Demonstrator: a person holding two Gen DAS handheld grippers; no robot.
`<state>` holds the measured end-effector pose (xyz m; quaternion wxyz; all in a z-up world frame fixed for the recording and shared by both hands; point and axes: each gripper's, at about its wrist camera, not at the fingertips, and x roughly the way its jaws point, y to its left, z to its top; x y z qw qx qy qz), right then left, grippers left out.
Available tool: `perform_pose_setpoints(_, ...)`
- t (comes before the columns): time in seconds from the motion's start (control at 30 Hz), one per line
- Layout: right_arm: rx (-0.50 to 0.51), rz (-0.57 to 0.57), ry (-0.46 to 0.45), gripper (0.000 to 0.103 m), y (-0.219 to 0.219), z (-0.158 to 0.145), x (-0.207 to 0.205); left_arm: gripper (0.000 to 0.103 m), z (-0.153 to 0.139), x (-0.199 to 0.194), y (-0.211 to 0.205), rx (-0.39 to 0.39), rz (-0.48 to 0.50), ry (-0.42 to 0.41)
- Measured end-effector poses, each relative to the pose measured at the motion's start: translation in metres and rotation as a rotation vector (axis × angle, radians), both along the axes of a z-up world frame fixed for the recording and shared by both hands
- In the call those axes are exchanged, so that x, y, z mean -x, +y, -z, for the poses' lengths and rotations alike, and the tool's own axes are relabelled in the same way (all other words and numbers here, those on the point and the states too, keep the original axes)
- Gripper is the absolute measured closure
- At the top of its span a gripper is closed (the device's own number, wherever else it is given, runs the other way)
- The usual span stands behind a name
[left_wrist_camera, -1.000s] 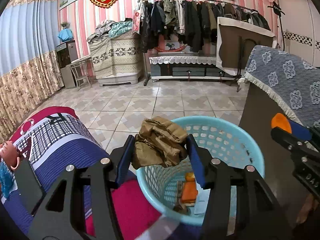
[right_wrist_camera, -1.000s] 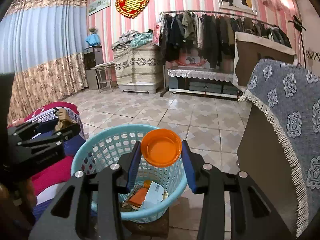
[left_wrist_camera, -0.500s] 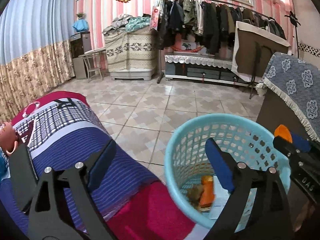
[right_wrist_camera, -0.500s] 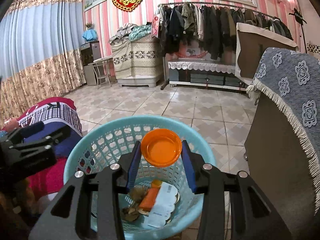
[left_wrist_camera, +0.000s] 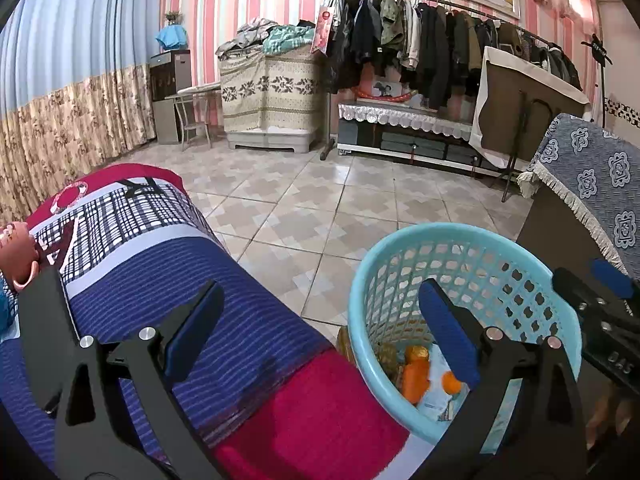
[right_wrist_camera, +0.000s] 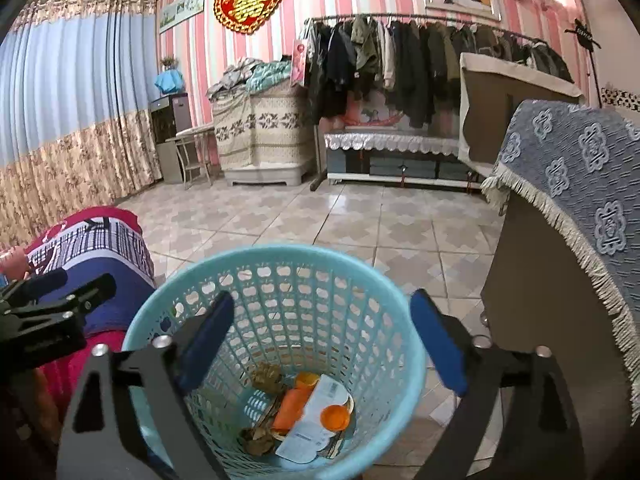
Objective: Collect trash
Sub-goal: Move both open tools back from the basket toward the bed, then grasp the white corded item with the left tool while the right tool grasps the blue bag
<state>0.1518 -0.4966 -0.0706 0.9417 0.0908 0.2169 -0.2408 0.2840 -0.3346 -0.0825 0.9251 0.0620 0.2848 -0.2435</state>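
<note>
Both tongs are hanging over a pale blue mesh basket [right_wrist_camera: 276,264], their jaws opening with nothing between them. The right tongs [right_wrist_camera: 320,340] are hovering directly above the basket's mouth; the left tongs [left_wrist_camera: 316,324] are straddling its left rim, one finger over a striped red-and-blue blanket [left_wrist_camera: 168,280] just beside it. Lying at the basket's bottom are an orange cap [right_wrist_camera: 335,417], an orange bottle [right_wrist_camera: 290,402], a white label [right_wrist_camera: 320,420] and brown crumpled scraps [right_wrist_camera: 267,376]. A cabinet draped in blue fringed cloth [right_wrist_camera: 580,168] is standing close on the right; a clothes rack [right_wrist_camera: 420,60] is lining the far wall.
</note>
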Motion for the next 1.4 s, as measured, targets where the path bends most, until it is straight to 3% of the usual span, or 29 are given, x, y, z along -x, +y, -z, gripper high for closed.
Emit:
perform_pose_setpoints(0.3,0.030,-0.008,-0.008,0.006,0.023,-0.023,0.015,0.007,-0.032,0.036,0.044,0.021,-0.004,-0.039)
perform_pose_setpoints(0.43,0.066,-0.057,-0.008,0.005,0.048,-0.029,0.013,0.006,-0.042,0.049,0.080,-0.021,-0.058,-0.087)
perform_pose_setpoints(0.67,0.038,-0.203,-0.044,0.005,0.110,-0.037,-0.008,0.006,-0.053,0.061,0.177,-0.057,-0.228,-0.100)
perform_pose_setpoints(0.9,0.067,-0.419,-0.022,0.005,0.200,-0.032,-0.055,0.006,-0.040,0.053,0.292,-0.070,-0.469,-0.033)
perform_pose_setpoints(1.03,0.037,-0.508,-0.016,0.005,0.239,-0.029,-0.080,0.006,-0.038,0.047,0.347,-0.110,-0.585,-0.042)
perform_pose_setpoints(1.33,0.055,-0.622,0.029,0.005,0.298,-0.027,-0.116,0.006,-0.049,0.015,0.440,-0.087,-0.738,-0.078)
perform_pose_setpoints(1.4,0.053,-0.639,0.047,0.005,0.309,-0.027,-0.124,0.012,-0.048,0.005,0.457,-0.060,-0.748,-0.074)
